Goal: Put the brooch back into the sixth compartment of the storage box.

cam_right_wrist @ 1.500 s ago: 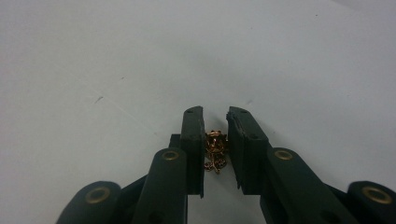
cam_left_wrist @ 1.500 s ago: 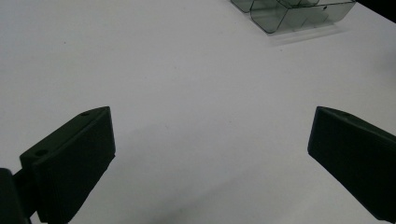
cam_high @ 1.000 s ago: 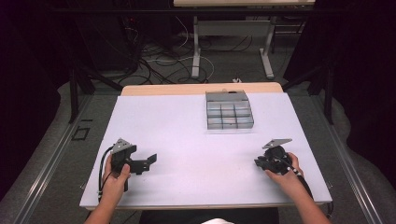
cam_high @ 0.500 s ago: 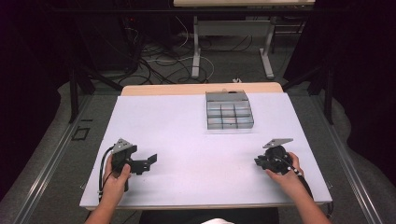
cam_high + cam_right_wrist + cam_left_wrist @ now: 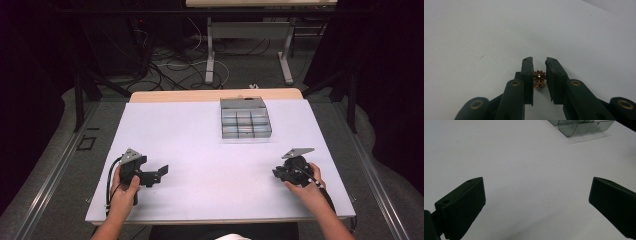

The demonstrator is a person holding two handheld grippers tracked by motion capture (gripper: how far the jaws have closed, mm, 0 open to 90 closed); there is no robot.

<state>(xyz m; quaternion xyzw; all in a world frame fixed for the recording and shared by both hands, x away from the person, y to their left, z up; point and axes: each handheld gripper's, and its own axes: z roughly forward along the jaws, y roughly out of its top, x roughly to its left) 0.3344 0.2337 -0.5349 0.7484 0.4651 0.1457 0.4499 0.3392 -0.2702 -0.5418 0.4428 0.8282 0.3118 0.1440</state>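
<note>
Nothing had shifted visibly since the earlier high-view pictures: both grippers sat where they were, at the near part of the white table point(image 5: 200, 145). The left gripper point(image 5: 536, 205) rested near the left edge with its jaws spread wide over bare table, holding nothing. The right gripper point(image 5: 539, 80) had its jaws drawn narrow around a small gold flower-shaped ornament point(image 5: 539, 78), which sat between the pads near their tips; whether both pads touched it could not be told.

Risk, as a judgement: the ornament was tiny and held close to the jaw tips, so uneven closing or a quick lift could flip it out or let it slip.

Orientation: the ornament appeared roughly round, its domed centre facing the camera; no long axis could be made out.

The clear compartment box point(image 5: 245, 120) stood at the far side, well apart from both grippers.
</note>
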